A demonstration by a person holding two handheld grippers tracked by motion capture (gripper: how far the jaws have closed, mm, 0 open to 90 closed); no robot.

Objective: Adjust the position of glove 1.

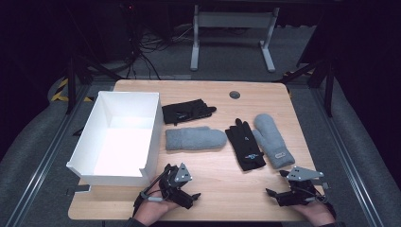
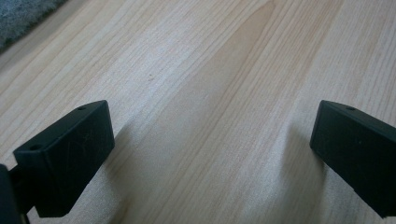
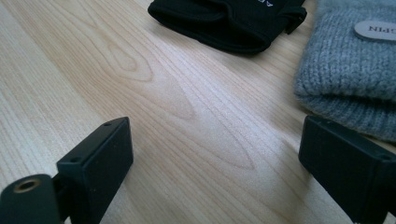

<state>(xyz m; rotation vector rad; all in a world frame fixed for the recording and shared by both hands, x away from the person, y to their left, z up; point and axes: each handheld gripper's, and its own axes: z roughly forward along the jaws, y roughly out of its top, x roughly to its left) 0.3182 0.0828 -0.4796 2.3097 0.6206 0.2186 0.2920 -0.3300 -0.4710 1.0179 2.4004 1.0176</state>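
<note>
Light falls from overhead onto the desk, bright against a nearly black room; the floor beyond is dim. The white box glares inside, its floor washed out. The high view is soft and slightly grainy. In both gripper views the near jaws blur and cast soft shadows on the wood.

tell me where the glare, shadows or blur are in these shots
High view: the white box glares, its floor blown out; the room behind is dark. Left gripper view: the grey mitten at the top-left corner is blurred. Right gripper view: the table grain is sharp, and soft shadows lie beside both jaws.
</note>
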